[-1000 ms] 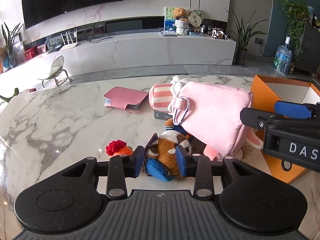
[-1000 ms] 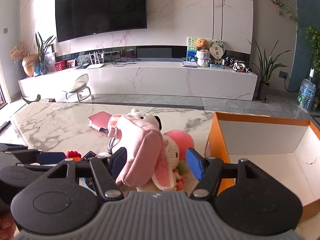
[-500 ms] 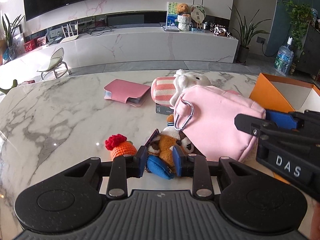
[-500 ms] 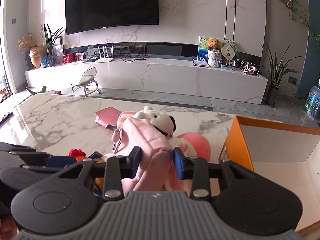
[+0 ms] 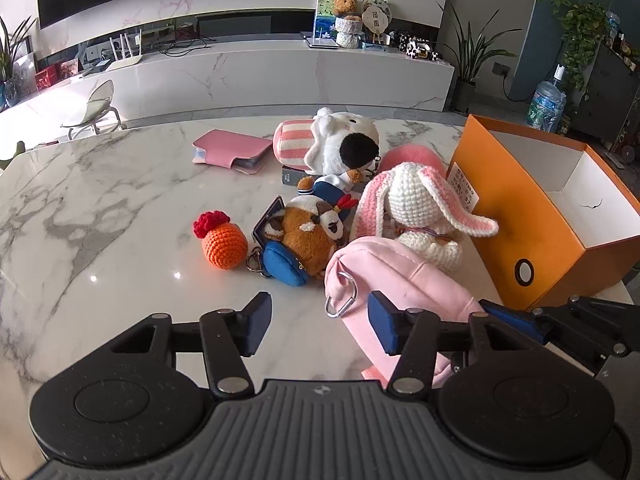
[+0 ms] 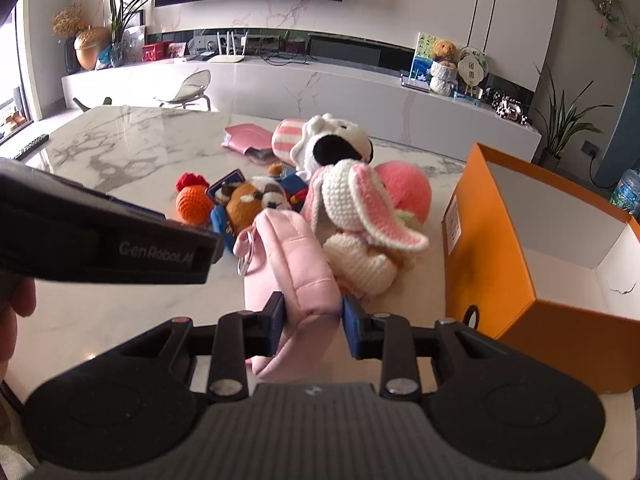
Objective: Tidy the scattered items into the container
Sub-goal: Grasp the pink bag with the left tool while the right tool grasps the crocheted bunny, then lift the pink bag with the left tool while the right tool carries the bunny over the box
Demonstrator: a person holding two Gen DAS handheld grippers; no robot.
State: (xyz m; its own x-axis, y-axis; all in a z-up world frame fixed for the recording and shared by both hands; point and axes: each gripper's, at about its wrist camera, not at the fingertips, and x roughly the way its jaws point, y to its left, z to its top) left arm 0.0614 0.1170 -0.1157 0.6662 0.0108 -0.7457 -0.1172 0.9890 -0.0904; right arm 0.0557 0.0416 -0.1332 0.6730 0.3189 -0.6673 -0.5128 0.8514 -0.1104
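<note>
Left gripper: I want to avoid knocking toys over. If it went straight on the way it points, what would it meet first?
Probably the pink pouch's carabiner, then the brown plush. The left gripper is open and empty; depth is uncertain.

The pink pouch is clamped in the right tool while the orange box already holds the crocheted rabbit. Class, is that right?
Not quite. The right tool does clamp the pink pouch, but the crocheted rabbit sits on the table beside the orange box, as the right wrist view shows.

I counted one orange box (image 5: 516, 216), one pink pouch (image 6: 292, 264), one pink card wallet (image 5: 232, 152), four plush toys, two crochet toys, one pink ball (image 6: 404, 190).
</note>
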